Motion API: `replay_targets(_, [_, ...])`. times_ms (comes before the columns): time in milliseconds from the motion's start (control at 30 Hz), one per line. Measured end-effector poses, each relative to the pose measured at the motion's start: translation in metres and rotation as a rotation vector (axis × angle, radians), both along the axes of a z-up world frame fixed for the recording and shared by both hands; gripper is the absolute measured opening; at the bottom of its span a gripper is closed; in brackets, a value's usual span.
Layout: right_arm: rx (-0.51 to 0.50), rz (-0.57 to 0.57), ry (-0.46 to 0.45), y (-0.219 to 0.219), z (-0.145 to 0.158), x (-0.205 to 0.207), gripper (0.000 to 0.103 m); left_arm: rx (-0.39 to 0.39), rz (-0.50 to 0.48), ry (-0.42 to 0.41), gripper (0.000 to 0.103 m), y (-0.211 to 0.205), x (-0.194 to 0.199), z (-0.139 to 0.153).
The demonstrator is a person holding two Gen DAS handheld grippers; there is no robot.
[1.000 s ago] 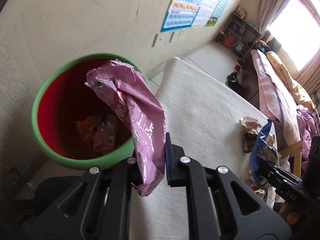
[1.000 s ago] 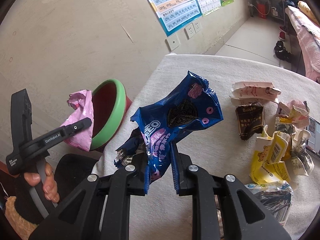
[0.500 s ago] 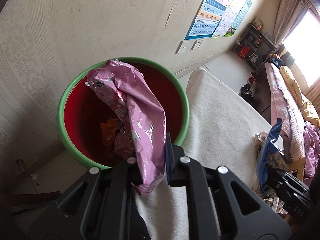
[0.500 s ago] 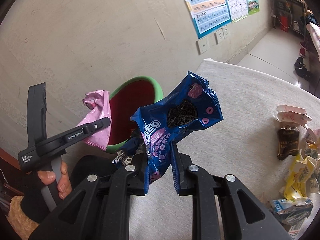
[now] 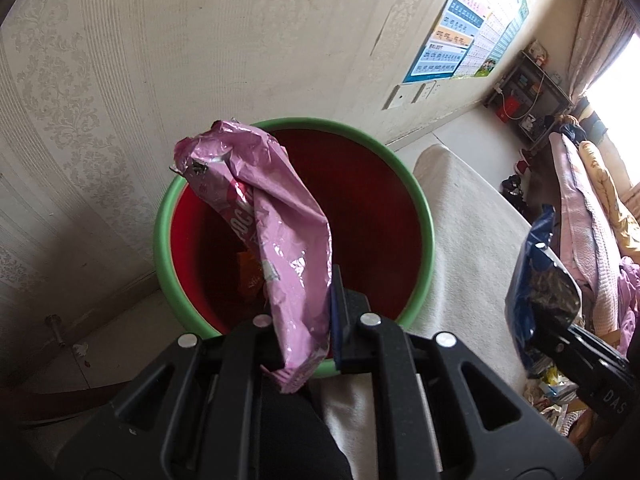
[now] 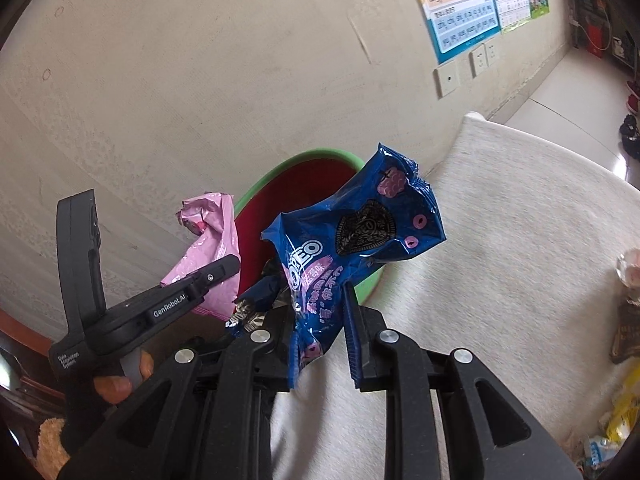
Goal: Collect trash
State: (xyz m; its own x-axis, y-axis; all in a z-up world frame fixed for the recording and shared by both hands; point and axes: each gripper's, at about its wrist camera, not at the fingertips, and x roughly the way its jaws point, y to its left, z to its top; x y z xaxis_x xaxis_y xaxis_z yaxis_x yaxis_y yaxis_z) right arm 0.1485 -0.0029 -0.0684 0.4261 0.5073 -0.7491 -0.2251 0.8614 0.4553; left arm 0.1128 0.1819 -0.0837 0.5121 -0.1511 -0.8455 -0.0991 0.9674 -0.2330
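Left wrist view: left gripper [image 5: 304, 324] pinches a pink wrapper [image 5: 272, 232] above the red bin [image 5: 424, 216]. Right gripper [image 6: 320, 324] clamps a blue Oreo packet [image 6: 352, 240] near the bin's right, beside the white table [image 6: 500, 260].

bin floor: we see only an orange scrap [image 5: 248, 276]; pink wrapper [image 5: 276, 240] hides the rest
blue wrapper [image 6: 352, 240]: lower end hidden between right tongs [image 6: 320, 336]
desk [image 6: 500, 240] litter: cut off at right edge, blurred
wall chart [image 6: 464, 4]: print too small for us to read
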Motion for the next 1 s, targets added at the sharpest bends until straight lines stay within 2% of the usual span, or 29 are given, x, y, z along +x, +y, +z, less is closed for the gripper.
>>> replay_targets(200, [-0.014, 0.038, 0.016, 0.025, -0.002, 0.025, 0.022, -0.017, 0.014, 0.012, 0.011, 0.010, 0.007, -0.005])
replay_targets(233, [-0.018, 0.044, 0.015, 0.027, -0.002, 0.027, 0.026, -0.018, 0.021, 0.014, 0.019, 0.011, 0.007, -0.006])
replay_targets(267, [-0.023, 0.046, 0.007, 0.029, -0.001, 0.028, 0.036, -0.021, 0.032, 0.012, 0.033, 0.013, 0.007, -0.007])
replay_targets(300, [-0.025, 0.048, -0.003, 0.030, 0.000, 0.028, 0.045, -0.022, 0.043, 0.007, 0.039, 0.014, 0.007, -0.007])
replay_targets(333, [-0.023, 0.053, -0.011, 0.030, 0.001, 0.027, 0.047, -0.025, 0.057, 0.000, 0.045, 0.017, 0.006, -0.007])
replay_targets(400, [-0.026, 0.055, -0.014, 0.030, 0.001, 0.026, 0.053, -0.030, 0.073, 0.003, 0.045, 0.020, 0.005, -0.009])
replay_targets(500, [-0.016, 0.046, -0.007, 0.025, 0.002, 0.022, 0.055, -0.041, 0.086, 0.010, 0.046, 0.025, 0.001, -0.013])
replay_targets(567, [-0.006, 0.036, -0.009, 0.020, 0.007, 0.016, 0.056, -0.039, 0.089, 0.006, 0.046, 0.025, 0.000, -0.012])
replay_targets(700, [0.004, 0.020, -0.034, 0.002, 0.020, -0.005, 0.065, -0.037, 0.088, 0.003, 0.046, 0.021, 0.002, -0.010])
replay_targets(800, [-0.006, 0.001, -0.065, -0.023, 0.030, -0.028, 0.070, -0.044, 0.077, -0.002, 0.046, 0.014, -0.001, -0.009])
replay_targets(900, [-0.020, -0.032, -0.064, -0.054, 0.033, -0.050, 0.080, -0.045, 0.041, 0.001, 0.046, -0.004, -0.004, -0.009])
replay_targets(1000, [-0.062, -0.089, -0.049, -0.094, 0.029, -0.070, 0.081, -0.063, -0.023, 0.010, 0.046, -0.033, -0.008, -0.009])
